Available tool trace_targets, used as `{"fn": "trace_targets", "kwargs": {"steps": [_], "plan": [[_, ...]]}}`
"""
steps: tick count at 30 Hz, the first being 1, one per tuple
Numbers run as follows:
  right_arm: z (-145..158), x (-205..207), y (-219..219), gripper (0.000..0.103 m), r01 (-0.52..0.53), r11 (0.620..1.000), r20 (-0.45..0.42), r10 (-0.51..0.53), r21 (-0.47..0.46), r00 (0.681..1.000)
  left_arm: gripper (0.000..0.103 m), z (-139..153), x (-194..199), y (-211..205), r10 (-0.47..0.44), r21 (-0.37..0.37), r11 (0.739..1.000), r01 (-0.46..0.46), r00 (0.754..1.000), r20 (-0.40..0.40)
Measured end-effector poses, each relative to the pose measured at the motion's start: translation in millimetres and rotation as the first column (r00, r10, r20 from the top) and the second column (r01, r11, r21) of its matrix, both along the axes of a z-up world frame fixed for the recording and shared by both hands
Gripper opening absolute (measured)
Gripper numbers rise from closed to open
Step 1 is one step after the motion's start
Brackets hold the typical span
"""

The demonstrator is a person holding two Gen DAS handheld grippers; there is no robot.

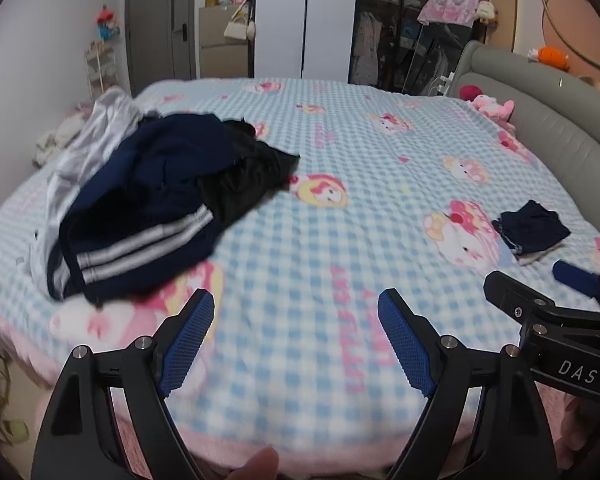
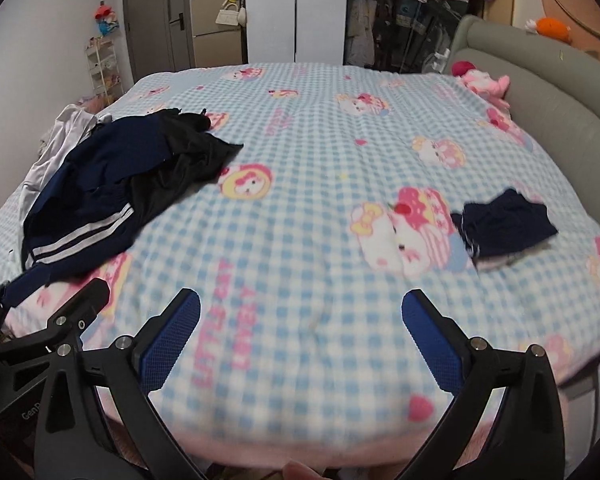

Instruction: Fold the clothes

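Plainly, both claws hang released over the near edge of the bed (image 1: 300, 200), nothing between their blue pads. From the left claw (image 1: 296, 300), the clothes pile (image 1: 156, 200) lies at ten o'clock: a navy garment with three white stripes, a black one spilling toward the bed's middle, and a pale grey one under them at the far left. The folded stack (image 1: 530, 226), dark navy on top, sits at two o'clock, well apart from the pile. The right claw (image 2: 300, 300) sees the same pile at ten o'clock and the stack at two. On the right claw's body, at three o'clock in the left view, white letters read "DAS"; on the left claw's body, at eight o'clock in the right view, "Genp" shows, the rest cut off. Pink lettering on the blue-checked blanket (image 2: 300, 128) is too blurred to read.
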State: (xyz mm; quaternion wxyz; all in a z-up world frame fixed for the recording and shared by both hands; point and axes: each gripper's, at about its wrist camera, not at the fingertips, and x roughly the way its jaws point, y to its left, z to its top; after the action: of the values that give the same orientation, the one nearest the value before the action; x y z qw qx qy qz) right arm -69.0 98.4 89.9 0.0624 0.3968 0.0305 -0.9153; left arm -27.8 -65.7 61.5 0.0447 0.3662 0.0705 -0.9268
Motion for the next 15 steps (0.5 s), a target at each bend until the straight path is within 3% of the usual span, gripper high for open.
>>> {"fn": "trace_targets", "kwargs": {"steps": [6,15], "plan": [[-10.1,28.5,6.7,0.102,0.01,1.0,0.025,-0.009,-0.012,1.0,0.086,-9.6,17.8,2.3,-0.022,0.028,0.999,0.022,1.0,0.013],[-14.6,46.7,23.6,0.102,0.022,1.0,0.009,-0.022,0.001,1.0,0.086,-10.0,30.9,19.9,-0.022,-0.001,1.0,0.022,1.0,0.01]]}}
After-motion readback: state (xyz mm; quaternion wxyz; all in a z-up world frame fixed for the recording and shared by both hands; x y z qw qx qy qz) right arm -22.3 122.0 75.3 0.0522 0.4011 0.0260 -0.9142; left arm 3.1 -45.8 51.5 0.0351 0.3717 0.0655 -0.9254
